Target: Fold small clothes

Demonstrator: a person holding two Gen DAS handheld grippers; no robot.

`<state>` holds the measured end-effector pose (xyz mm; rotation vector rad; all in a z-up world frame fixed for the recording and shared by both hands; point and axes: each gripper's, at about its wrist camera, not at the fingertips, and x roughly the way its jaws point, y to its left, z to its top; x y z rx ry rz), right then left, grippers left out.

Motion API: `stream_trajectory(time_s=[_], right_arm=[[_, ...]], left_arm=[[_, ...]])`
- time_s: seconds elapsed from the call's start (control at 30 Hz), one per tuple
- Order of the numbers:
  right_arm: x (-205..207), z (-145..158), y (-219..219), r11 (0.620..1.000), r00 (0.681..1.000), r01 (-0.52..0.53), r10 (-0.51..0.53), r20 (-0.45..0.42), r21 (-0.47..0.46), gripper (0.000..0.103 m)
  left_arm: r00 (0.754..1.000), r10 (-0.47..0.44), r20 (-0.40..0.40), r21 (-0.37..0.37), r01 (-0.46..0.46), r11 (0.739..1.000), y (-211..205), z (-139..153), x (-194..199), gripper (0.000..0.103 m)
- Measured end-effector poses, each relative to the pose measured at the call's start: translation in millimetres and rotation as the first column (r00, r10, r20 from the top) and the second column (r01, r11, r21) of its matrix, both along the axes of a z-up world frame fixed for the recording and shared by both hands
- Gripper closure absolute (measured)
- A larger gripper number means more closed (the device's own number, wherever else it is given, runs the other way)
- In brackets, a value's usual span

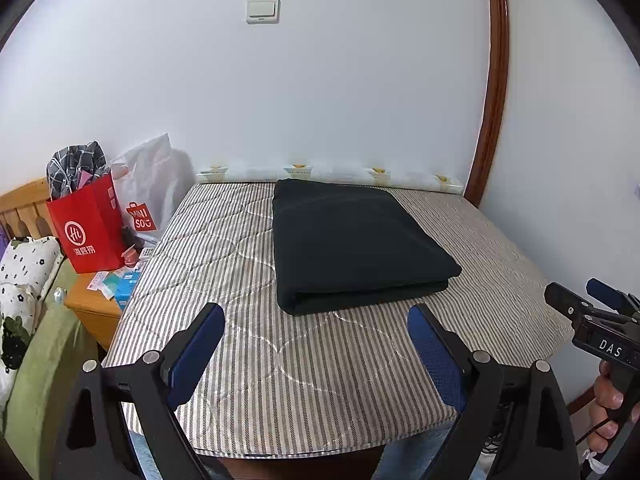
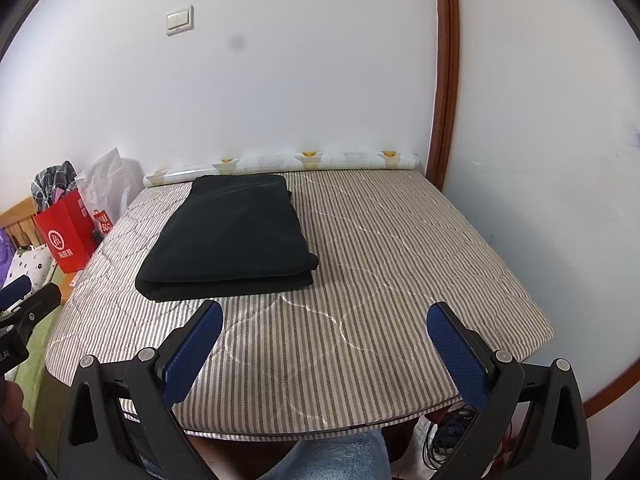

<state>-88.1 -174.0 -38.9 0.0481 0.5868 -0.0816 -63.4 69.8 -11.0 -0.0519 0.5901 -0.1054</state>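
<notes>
Cut off at the right edge of the left wrist view: the right gripper (image 1: 580,300), only its front part showing, and the hand (image 1: 610,408) under it — just a few knuckles. Cut off likewise at the left edge of the right wrist view: the left gripper (image 2: 24,300). Hidden inside the red bag (image 1: 90,228) — most of the checked cloth (image 1: 76,164). Too small to read: the packets (image 1: 120,280) on the nightstand (image 1: 92,312).
</notes>
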Motion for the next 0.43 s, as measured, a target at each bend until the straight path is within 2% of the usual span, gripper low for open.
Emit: stream_trajectory(time_s=[0.43], right_arm=[[-3.0,1.3,0.9,1.0,1.0,0.0,0.0,0.005,-0.001,0.002]], left_arm=[[1.0,0.0,0.004,-0.011,0.0,1.0,0.9,0.0,-2.4,0.01]])
